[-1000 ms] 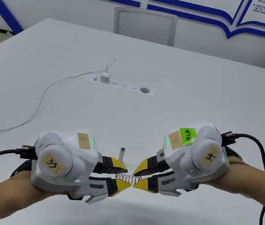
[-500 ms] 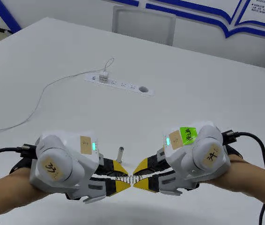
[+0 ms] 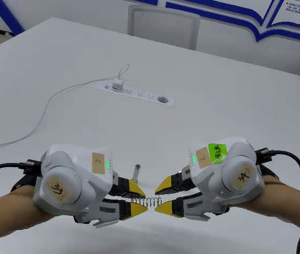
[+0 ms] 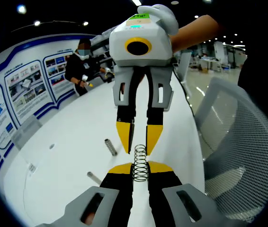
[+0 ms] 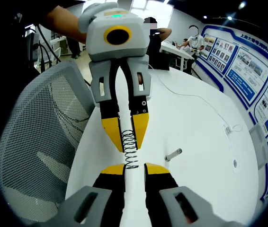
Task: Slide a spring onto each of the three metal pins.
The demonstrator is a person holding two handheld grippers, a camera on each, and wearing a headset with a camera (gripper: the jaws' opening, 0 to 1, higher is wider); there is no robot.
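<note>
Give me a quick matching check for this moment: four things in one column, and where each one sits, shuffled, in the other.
Things:
1. spring
2. metal pin
3. power strip
4. chair

Places:
A. at the far edge of the table
B. flat mid-table, with a cable plugged in
C. off the table, between the left gripper and right gripper
D. standing on the table just behind the grippers

Pairs: 1-C, 2-D, 3-B, 4-A.

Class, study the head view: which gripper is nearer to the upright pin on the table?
Left. The pin stands just beyond the left gripper, close to its upper tip. The right gripper sits farther off, across the spring that both hold.
</note>
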